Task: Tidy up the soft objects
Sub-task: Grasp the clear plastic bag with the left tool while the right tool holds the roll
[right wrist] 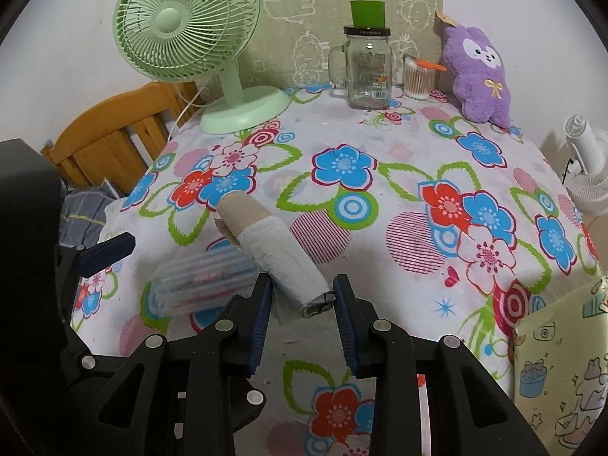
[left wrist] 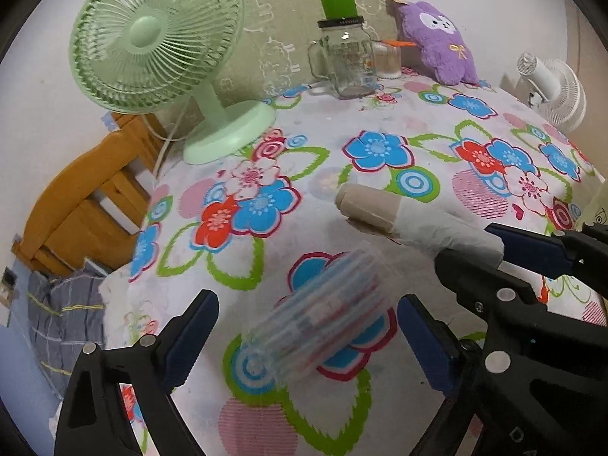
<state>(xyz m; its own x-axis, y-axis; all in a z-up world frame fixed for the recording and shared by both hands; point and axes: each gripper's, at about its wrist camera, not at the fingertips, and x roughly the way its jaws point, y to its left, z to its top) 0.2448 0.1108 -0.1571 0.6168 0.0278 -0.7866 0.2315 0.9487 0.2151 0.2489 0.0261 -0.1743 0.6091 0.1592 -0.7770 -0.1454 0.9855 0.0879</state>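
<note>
A roll of grey bags on a brown cardboard tube sticks out up and to the left from my right gripper, which is shut on the roll's grey end. In the left wrist view the same roll and right gripper sit at the right. A clear ribbed plastic cup lies on its side on the flowered tablecloth, blurred, between the wide-apart fingers of my left gripper, whose pads do not touch it. The cup also shows left of the roll. A purple plush toy stands at the back right.
A green desk fan stands back left, with a glass mug jar and a cotton swab tub at the back. A white fan is beyond the right edge, a wooden chair at the left, and a pale printed pouch at the front right.
</note>
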